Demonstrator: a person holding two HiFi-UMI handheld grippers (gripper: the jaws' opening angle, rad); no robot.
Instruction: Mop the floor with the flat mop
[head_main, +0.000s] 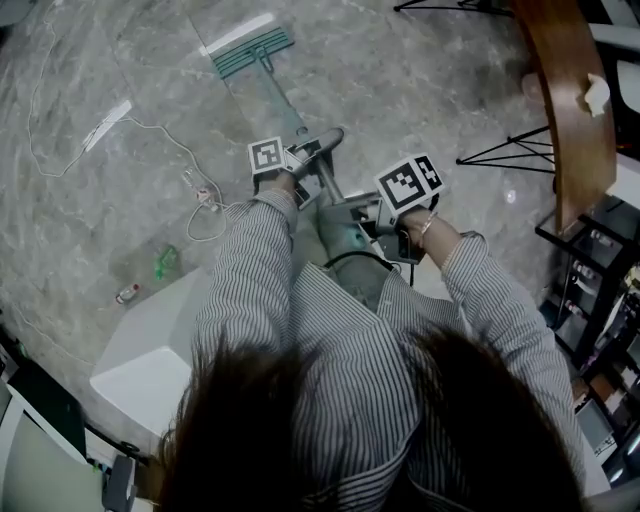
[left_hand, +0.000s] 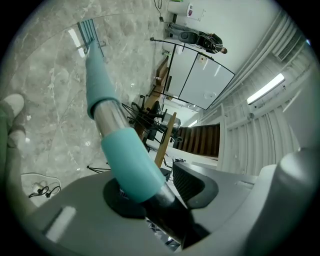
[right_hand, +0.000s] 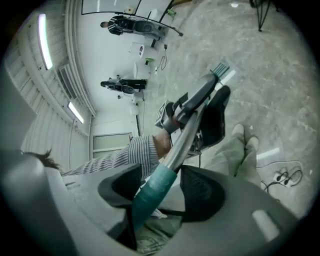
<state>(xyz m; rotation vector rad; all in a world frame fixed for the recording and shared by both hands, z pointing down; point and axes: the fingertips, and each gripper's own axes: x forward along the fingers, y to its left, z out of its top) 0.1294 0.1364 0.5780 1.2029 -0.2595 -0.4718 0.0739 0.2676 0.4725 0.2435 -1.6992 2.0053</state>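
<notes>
Handle (head_main: 280, 95) is running through both tongs, so we are steering the mop two-handed. The left tongs (left_hand: 159, 186) are sitting further down the shaft. The right tongs (right_hand: 159, 190) are sitting nearer its top end, close to our body. Both pairs are standing wide apart, with the handle lying loose between the pads rather than clamped. The left pair is cradling a teal sleeve and the right pair the teal end grip. We are reading this as a slack hold or a regrip, since open jaws cannot drive a firm stroke.

The mop head (head_main: 250, 50) is lying flat on the floor (head_main: 420, 80), well ahead of the left tongs at the far end of the slanting shaft. That slant is letting us reach out while standing.

A white cable (head_main: 150, 125) is trailing over the floor to the left of the left tongs, ending in plugs (head_main: 205, 193) near them. A green scrap (head_main: 165, 262) is lying further back on that side. Tripod legs (head_main: 462, 160) are spreading out to the right of the right tongs, with a wooden tabletop (head_main: 570, 110) beyond them.

We are judging the cable and the tripod legs as the likeliest snags for a wide sweep. The stretch straight ahead of the left tongs is looking open.
</notes>
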